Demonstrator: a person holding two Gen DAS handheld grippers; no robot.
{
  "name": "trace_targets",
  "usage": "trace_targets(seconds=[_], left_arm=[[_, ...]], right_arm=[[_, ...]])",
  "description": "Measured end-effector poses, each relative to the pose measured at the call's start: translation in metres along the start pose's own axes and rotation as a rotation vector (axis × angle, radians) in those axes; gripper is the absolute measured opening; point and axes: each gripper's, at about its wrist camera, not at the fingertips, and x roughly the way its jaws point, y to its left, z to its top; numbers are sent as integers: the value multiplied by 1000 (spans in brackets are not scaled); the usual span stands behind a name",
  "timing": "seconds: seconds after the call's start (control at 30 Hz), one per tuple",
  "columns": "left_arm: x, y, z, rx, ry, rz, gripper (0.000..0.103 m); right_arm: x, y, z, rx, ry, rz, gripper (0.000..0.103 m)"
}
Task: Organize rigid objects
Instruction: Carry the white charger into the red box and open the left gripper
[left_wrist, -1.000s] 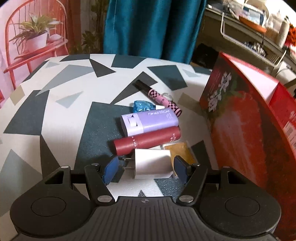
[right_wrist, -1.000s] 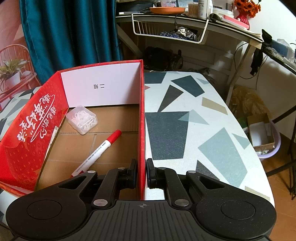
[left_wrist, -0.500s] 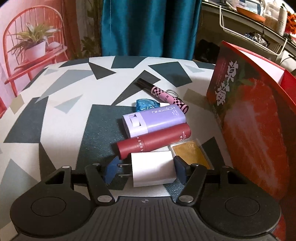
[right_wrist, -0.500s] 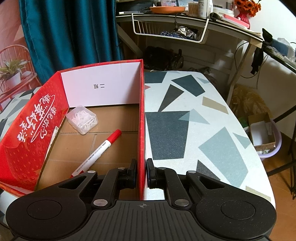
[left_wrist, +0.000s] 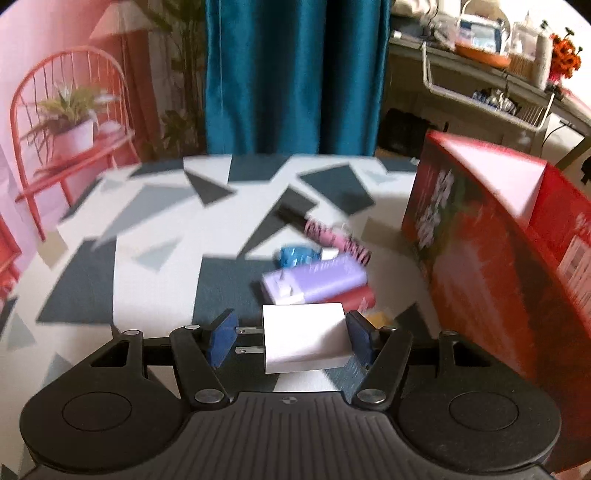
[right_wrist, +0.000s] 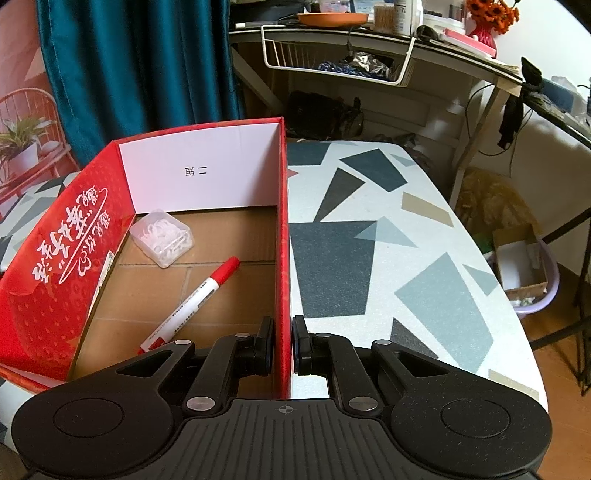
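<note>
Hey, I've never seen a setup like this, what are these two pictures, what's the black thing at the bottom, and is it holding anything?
No robot here: a person holds a two-finger gripper in each hand, each with a camera looking along its fingers. In the left view, the left gripper holds a white charger above the table, with tubes and small items lying behind. In the right view, the right gripper is clamped on the wall of the red box, which holds a marker and a clear case.

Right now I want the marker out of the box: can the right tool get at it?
Probably not as it stands. The right tool is shut on the red box's side wall. The marker lies uncovered on the box floor beside that wall, so after letting go the way looks free.
</note>
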Motion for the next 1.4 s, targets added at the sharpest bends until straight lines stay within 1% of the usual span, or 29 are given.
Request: trace_targets(seconds=[0.1, 0.23, 0.33, 0.5, 0.6, 0.77, 0.87, 0.93, 1.03, 1.2, 1.3, 1.4], left_arm=[[-12, -3, 18, -2, -44, -34, 67], [-23, -17, 46, 49, -118, -89, 67], [-26, -35, 67, 85, -157, -141, 67], [-18, -69, 86, 139, -196, -229, 67], [-12, -92, 86, 202, -238, -243, 67], [3, -117, 86, 254, -233, -273, 67], [4, -133, 76, 349, -263, -236, 67], [6, -141, 69, 403, -272, -234, 67], [7, -141, 63, 449, -277, -232, 67], [14, -136, 64, 457, -241, -264, 67], [18, -132, 64, 453, -222, -278, 62], [20, -130, 67, 427, -202, -298, 63]], right_arm=[[0, 0, 1, -4, 1, -1, 9], [0, 1, 1, -5, 1, -2, 9], [0, 1, 1, -5, 1, -4, 9], [1, 0, 1, -3, 6, 0, 9], [0, 0, 1, -4, 7, 2, 9], [1, 1, 1, -14, 9, -1, 9], [1, 0, 2, -14, 11, 2, 9], [1, 0, 2, -12, 12, 4, 9], [3, 1, 2, -16, 14, 1, 9], [3, 1, 2, -11, 14, 3, 9], [3, 1, 2, -11, 14, 3, 9], [3, 0, 2, -10, 14, 3, 9]])
